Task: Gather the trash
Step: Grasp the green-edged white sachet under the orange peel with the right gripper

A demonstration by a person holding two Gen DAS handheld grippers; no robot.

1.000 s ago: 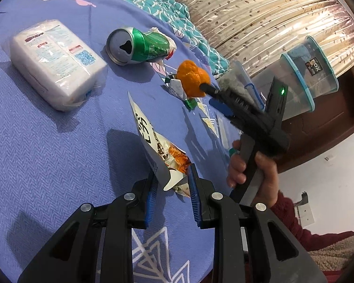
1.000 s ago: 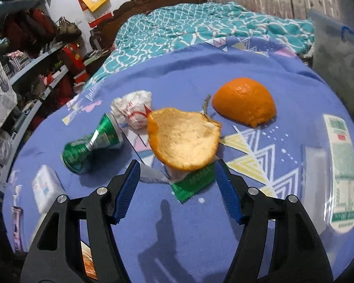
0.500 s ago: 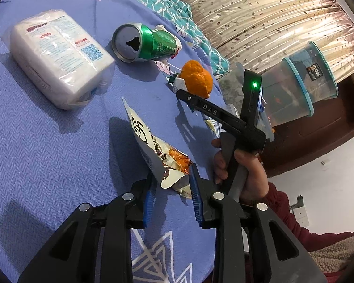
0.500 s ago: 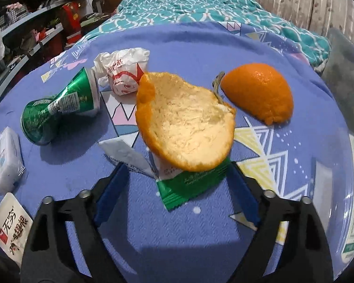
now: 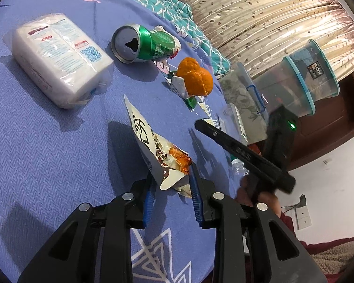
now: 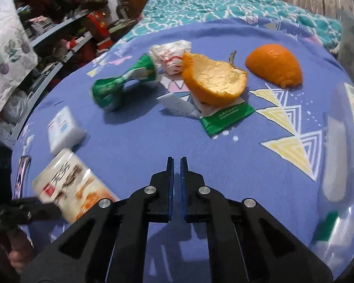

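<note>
My left gripper (image 5: 171, 184) is shut on the lower end of a snack bag (image 5: 153, 141), which stands up off the blue tablecloth (image 5: 47, 146); the bag also shows in the right wrist view (image 6: 70, 188). My right gripper (image 6: 176, 162) is shut and empty, pulled back from two orange peels (image 6: 214, 80) (image 6: 275, 64) and a green wrapper (image 6: 226, 118). A crushed green can (image 5: 144, 43) (image 6: 122, 82) and a crumpled white wrapper (image 6: 170, 55) lie behind. The right gripper also shows in the left wrist view (image 5: 200, 123).
A white tissue pack (image 5: 59, 56) lies at the left. A clear plastic bottle (image 6: 342, 155) lies along the table's right edge. Clear storage bins (image 5: 302, 80) and a curtain stand beyond the table. A bed with a teal cover (image 6: 212, 2) is behind.
My right gripper has drawn back from the orange peel and closed with nothing in it. The left gripper still holds the snack bag in about the same place.
</note>
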